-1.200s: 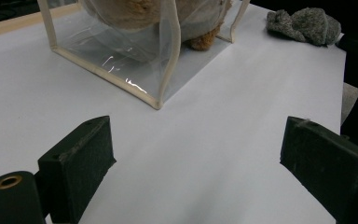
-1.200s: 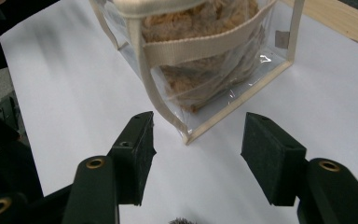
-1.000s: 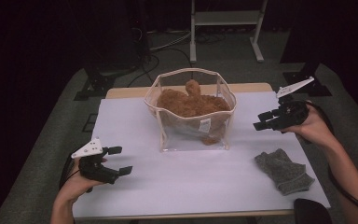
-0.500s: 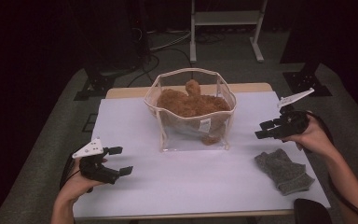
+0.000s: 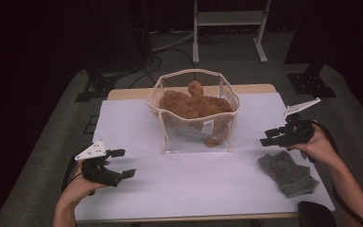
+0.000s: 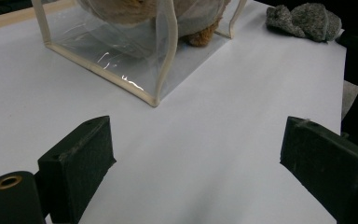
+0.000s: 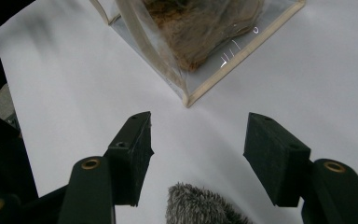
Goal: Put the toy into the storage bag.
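Right gripper (image 5: 270,138): fingers open, empty, just above the grey cloth (image 5: 287,172). Left gripper (image 5: 122,163): fingers wide open, empty, over the white surface (image 5: 198,179), near the clear bag (image 5: 194,113).

A recording lab is suggested by black curtained surroundings, a white-covered table (image 5: 123,123), floor cables (image 5: 163,47) and stand bases (image 5: 310,78) at the far side.

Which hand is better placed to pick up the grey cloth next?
Right. The right tool hovers open just above the grey cloth, whose edge sits below its jaws in the right gripper view. The left tool is open across the table.
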### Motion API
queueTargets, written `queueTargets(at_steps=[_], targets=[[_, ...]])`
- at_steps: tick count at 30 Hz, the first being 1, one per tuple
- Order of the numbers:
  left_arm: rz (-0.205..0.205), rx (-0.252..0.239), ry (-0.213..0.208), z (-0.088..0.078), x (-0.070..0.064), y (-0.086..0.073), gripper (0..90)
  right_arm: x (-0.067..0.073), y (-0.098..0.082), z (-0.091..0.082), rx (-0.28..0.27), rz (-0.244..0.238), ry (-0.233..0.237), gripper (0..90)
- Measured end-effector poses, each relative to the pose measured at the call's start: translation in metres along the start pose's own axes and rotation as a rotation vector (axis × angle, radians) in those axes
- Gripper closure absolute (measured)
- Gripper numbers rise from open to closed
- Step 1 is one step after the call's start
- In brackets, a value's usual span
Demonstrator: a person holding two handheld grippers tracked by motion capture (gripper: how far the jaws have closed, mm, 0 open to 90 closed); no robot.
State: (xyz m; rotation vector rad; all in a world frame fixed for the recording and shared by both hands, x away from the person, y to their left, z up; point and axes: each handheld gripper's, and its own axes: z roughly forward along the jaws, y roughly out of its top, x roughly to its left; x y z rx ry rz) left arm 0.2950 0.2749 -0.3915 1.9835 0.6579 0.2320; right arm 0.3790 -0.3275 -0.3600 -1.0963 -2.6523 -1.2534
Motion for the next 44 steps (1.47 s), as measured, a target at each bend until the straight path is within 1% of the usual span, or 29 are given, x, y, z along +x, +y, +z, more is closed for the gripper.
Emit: queueTargets(at_steps=[7,8,11,25,30,39,44], targets=[[0.002,-0.002,0.002,0.0,0.0,0.0,8.5,-0.003,-0.012,0.004,-0.019,0.026,0.009,39.3],[0.003,-0.002,0.002,0.0,0.0,0.0,8.5,-0.004,-0.014,0.005,-0.023,0.023,0.01,39.1],[0.002,0.002,0.0,0.0,-0.001,0.0,8.5,-0.004,-0.018,0.006,-0.033,0.036,0.014,38.8],[0.006,0.005,-0.001,0.002,-0.002,0.001,8.5,-0.006,-0.039,0.008,-0.065,0.063,0.025,38.0],[0.01,0.011,-0.003,0.003,-0.003,0.002,8.6,-0.004,-0.044,0.006,-0.086,0.067,0.03,38.0],[0.018,0.016,-0.006,0.004,-0.005,0.003,8.5,-0.003,-0.056,0.004,-0.107,0.086,0.036,36.8],[0.024,0.028,-0.006,0.006,-0.006,0.004,8.5,-0.001,-0.059,0.004,-0.114,0.087,0.042,36.0]])
